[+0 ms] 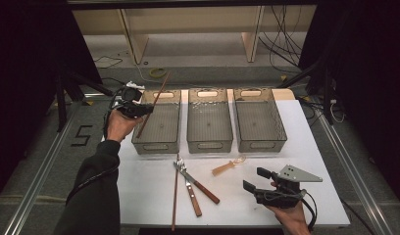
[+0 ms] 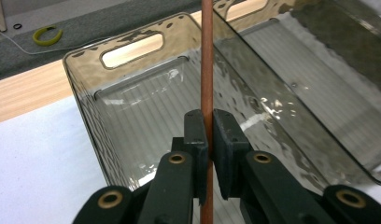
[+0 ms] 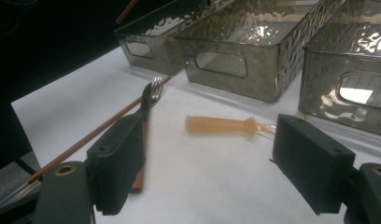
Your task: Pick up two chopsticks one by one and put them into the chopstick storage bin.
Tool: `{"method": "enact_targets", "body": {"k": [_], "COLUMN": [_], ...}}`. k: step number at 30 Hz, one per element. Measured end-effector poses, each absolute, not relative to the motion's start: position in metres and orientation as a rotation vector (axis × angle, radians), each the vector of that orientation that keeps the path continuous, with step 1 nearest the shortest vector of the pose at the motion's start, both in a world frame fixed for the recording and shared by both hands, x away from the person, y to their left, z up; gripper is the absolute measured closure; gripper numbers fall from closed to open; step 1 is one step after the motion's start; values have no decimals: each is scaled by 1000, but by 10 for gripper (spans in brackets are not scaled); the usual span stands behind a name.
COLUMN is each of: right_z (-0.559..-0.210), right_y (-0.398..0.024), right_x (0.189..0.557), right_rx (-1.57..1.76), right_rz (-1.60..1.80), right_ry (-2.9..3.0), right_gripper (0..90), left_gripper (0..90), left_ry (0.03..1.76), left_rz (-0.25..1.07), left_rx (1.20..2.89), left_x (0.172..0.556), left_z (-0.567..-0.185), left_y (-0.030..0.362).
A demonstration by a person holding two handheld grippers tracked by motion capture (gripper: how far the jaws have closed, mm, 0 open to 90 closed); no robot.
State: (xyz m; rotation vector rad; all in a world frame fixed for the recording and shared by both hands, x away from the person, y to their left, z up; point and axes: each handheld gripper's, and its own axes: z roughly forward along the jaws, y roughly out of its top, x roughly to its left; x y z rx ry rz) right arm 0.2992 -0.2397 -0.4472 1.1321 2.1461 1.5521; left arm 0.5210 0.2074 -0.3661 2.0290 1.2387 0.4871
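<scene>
My left gripper (image 1: 145, 109) is shut on a reddish-brown chopstick (image 1: 159, 92) near its middle. It holds the stick slanted above the left edge of the left bin (image 1: 157, 145). In the left gripper view the chopstick (image 2: 207, 65) runs straight up between the closed pads (image 2: 196, 133), with the bin's ribbed floor (image 2: 146, 121) beneath. My right gripper (image 1: 254, 178) rests low at the table's front right, jaws wide apart and holding nothing. An amber translucent spoon (image 3: 220, 125) lies on the white table ahead of my right gripper (image 3: 209, 142).
Three clear grey bins stand in a row: the left one, the middle (image 1: 209, 143) and the right (image 1: 260, 142). A second chopstick (image 1: 175, 196) and two wooden-handled forks (image 1: 194, 188) lie at the front centre. The spoon (image 1: 227, 167) lies just right of them.
</scene>
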Motion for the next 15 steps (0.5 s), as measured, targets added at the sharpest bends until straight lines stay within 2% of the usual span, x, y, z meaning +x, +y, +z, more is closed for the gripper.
{"method": "enact_targets", "body": {"k": [15], "right_z": [-448], "right_y": [-239], "right_x": [299], "right_rx": [1130], "right_rz": [1557], "right_ry": [2154], "right_gripper": [260], "left_gripper": [837], "left_ry": [1315], "left_rz": [467], "left_rx": [2032], "left_x": [531], "left_z": [-401], "left_y": [213]}}
